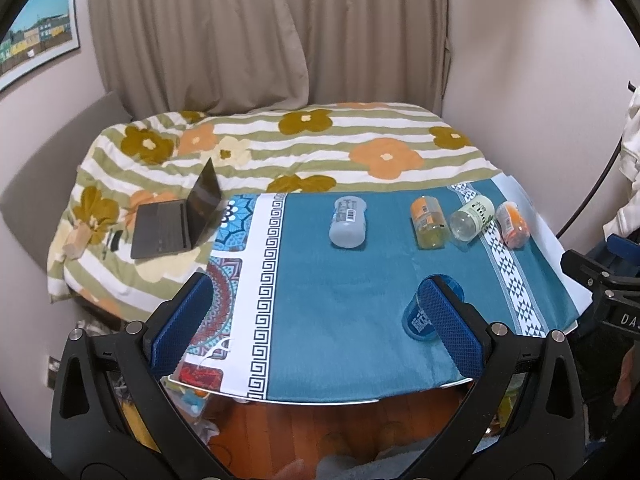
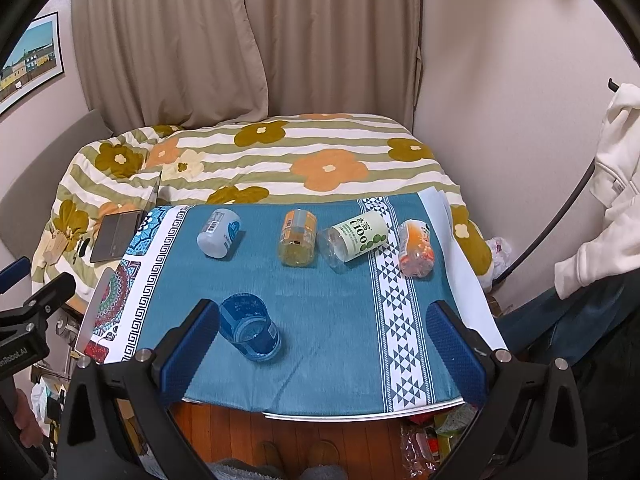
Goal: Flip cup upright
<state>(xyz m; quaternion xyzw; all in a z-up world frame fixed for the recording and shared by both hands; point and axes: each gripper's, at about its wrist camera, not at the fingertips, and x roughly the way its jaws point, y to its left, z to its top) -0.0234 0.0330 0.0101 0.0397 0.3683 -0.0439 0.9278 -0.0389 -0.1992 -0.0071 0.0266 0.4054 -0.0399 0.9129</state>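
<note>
Blue cup point(image 2: 250, 328) stands on the teal tablecloth point(image 2: 328, 320), nearer the front edge than the four cups lying in a row at the back; whether mouth-up, cannot tell. Left gripper point(image 1: 320, 320) and right gripper point(image 2: 324, 344) both spread wide, holding nothing. Next lying cup: the grey one point(image 2: 219, 233). Judgement: straddle its body across the axis, close squarely, then rotate and lift together so the rim clears the cloth.

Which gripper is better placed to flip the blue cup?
Right, probably. The blue cup lies just inside the open right gripper, beside its left finger. In the left gripper view, the right finger partly hides it.
</note>
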